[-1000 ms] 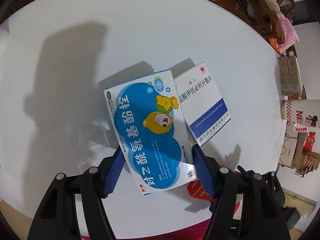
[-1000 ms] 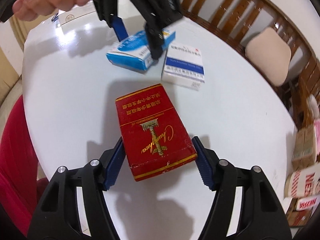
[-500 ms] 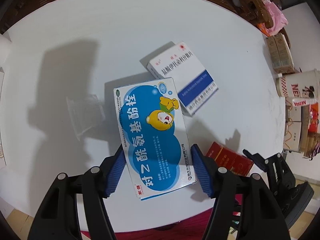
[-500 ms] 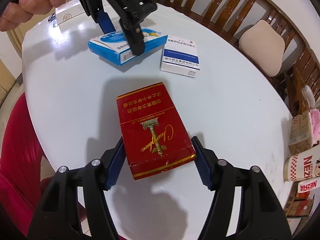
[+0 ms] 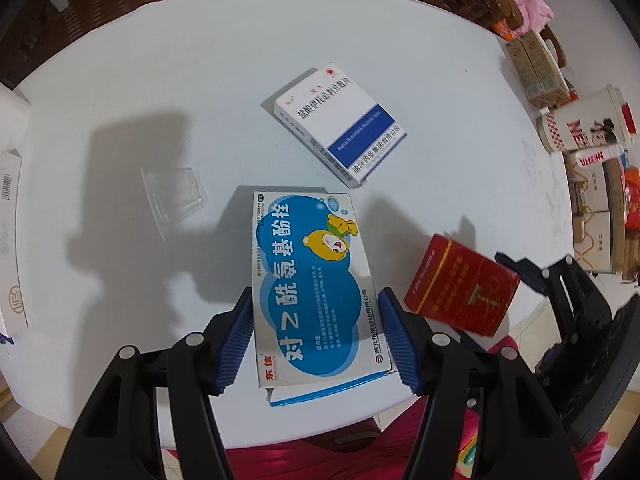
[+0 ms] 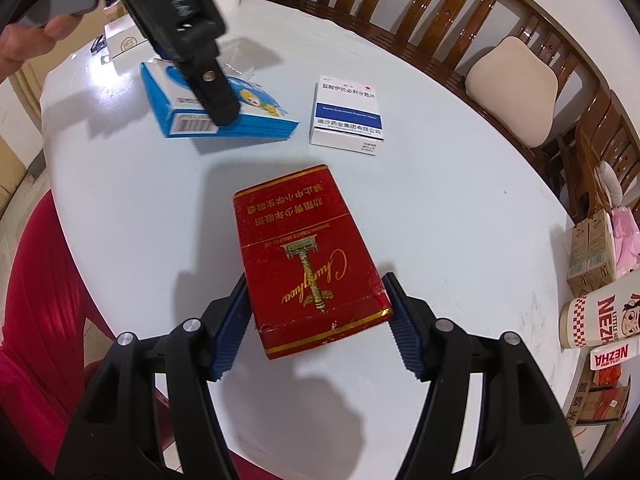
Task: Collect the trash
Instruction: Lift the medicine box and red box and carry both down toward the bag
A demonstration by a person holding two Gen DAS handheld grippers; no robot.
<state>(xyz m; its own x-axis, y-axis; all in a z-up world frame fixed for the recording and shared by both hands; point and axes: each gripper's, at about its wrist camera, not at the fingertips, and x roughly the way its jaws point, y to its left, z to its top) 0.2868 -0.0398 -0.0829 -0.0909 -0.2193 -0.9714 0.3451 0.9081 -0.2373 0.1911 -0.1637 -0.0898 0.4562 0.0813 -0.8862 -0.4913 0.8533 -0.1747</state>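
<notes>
My left gripper [image 5: 316, 332] is shut on a blue medicine box with a cartoon bear [image 5: 312, 284] and holds it above the white round table [image 5: 200, 80]. The same box shows in the right wrist view [image 6: 224, 116], under the left gripper. My right gripper [image 6: 318, 320] is shut on a red cigarette pack [image 6: 308, 260], lifted over the table; the pack also shows at the right of the left wrist view [image 5: 460, 288]. A white and blue medicine box [image 5: 340, 120] lies flat on the table, also in the right wrist view [image 6: 346, 110]. A clear plastic tray [image 5: 174, 194] lies to its left.
White boxes [image 5: 10, 240] lie at the table's left edge. Wooden chairs [image 6: 460, 20] with a beige cushion [image 6: 512, 88] ring the far side. Paper cups [image 6: 592, 316] and cartons [image 6: 592, 252] stand beyond the right edge. A red plastic seat [image 6: 44, 300] is near me.
My left gripper has lifted the blue box off beside the white box and drawn it back toward the near edge. My right gripper has risen slightly with the red pack.
</notes>
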